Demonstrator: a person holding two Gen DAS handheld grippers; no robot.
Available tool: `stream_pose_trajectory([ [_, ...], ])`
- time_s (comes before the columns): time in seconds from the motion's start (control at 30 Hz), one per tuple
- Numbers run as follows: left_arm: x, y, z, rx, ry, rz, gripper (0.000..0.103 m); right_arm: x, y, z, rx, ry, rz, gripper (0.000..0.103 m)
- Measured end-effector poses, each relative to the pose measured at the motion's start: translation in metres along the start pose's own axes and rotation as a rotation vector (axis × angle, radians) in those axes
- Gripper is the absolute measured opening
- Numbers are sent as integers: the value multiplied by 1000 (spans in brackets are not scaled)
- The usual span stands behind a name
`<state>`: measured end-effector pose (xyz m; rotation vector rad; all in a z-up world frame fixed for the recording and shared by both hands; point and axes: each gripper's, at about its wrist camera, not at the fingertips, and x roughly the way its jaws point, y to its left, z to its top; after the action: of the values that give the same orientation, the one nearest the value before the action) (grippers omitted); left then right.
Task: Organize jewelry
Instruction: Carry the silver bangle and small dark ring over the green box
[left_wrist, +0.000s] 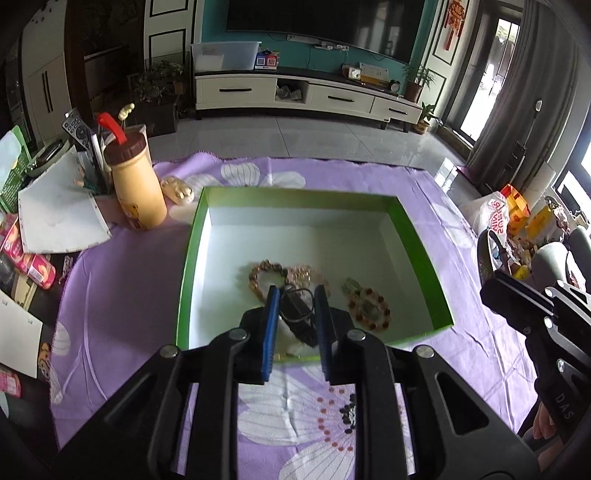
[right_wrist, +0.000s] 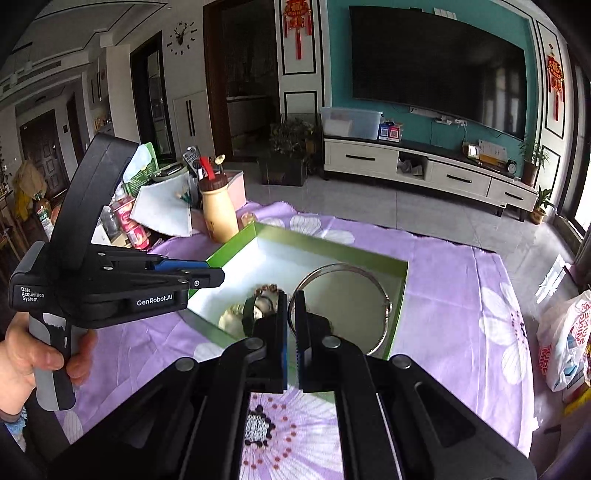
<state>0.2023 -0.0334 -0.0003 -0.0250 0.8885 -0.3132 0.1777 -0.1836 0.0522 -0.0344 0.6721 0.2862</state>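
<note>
A green box (left_wrist: 424, 236) with a white inside lies on the purple flowered cloth. In it lie a brown bead bracelet (left_wrist: 258, 277), a gold chain (left_wrist: 306, 273) and an orange bead bracelet (left_wrist: 369, 306). My left gripper (left_wrist: 297, 295) hangs over the box's near side, jaws apart, with a dark item on a black cord (left_wrist: 299, 317) between them; I cannot tell whether it grips it. My right gripper (right_wrist: 291, 299) is shut on a silver bangle (right_wrist: 380, 295) and holds it above the box (right_wrist: 402, 295). The left gripper's body shows in the right wrist view (right_wrist: 110, 280).
A tan bottle with a brown lid (left_wrist: 136, 184), papers, remotes and snack packs crowd the table's left. A small cream paw-shaped thing (left_wrist: 179, 190) lies behind the box. Plastic bags (left_wrist: 495, 218) sit at the right. The right gripper's body (left_wrist: 535, 314) is beside the box.
</note>
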Motion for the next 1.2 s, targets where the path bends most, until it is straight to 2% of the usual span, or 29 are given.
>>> stream_pose_trajectory([
  [0.2,10,5,27,-26,8,-12,19,16,-10,15,25,11,14,3],
  [0.4,29,10,41,-61,35,-19,19,41,-27,20,99,44,41,3],
  [0.73,66,13,41,-57,81,20,19,73,-41,10,134,100,35,3],
  [1.2,93,15,44,-41,111,45,19,106,-48,5,157,141,37,3],
])
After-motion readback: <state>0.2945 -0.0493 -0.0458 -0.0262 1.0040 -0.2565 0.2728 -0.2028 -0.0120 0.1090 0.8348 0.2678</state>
